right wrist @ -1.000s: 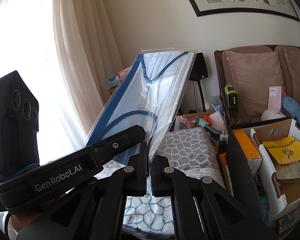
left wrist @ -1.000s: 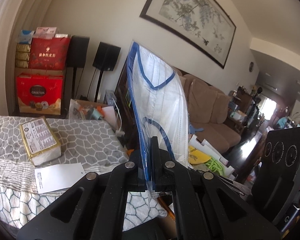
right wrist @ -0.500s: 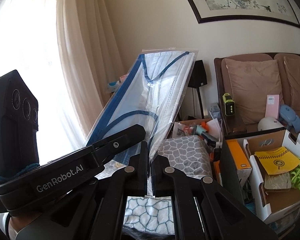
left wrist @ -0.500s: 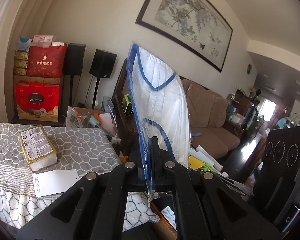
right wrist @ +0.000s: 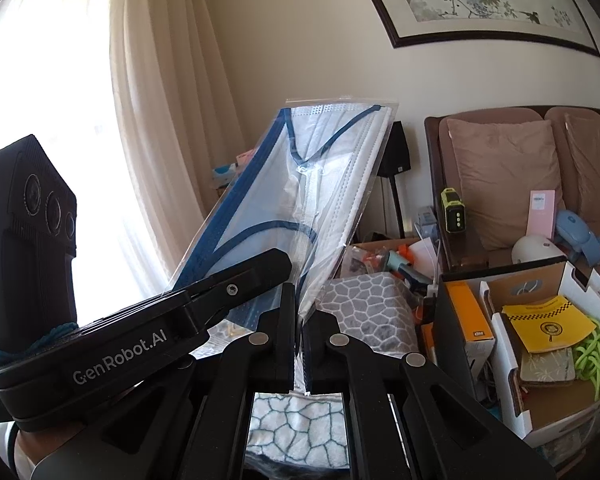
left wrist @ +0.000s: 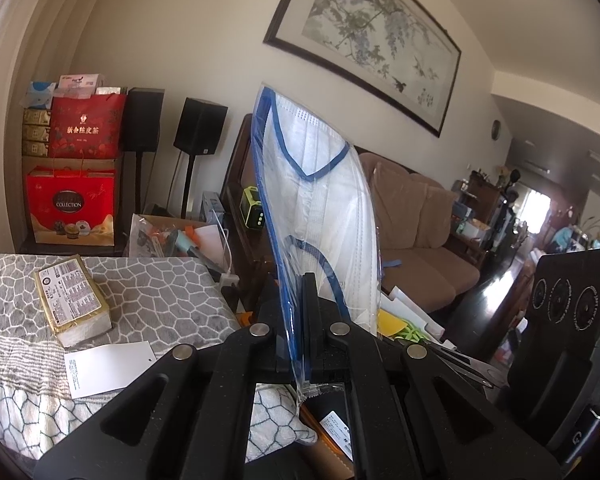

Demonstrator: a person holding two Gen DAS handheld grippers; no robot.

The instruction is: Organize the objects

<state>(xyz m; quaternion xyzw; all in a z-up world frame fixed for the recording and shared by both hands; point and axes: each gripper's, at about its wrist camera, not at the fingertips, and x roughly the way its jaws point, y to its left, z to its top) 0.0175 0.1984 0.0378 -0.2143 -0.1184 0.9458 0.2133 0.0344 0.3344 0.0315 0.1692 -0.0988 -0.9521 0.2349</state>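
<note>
Mask pack [left wrist: 320, 216] stands straight up out of the left gripper [left wrist: 302, 320] in the left wrist view — jaws pinched tight on its lower blue edge, clear wrapper tail poking out below. Patterned blanket [left wrist: 148, 292] lies low to the left, sofa [left wrist: 420, 232] beyond; open air around the pack's top. Right wrist view: right gripper [right wrist: 298, 320] clamps the same pack [right wrist: 300, 196] at its bottom corner — left gripper [right wrist: 236, 288] bites alongside from the left. Cardboard box [right wrist: 548, 292] sits well clear, right.
</note>
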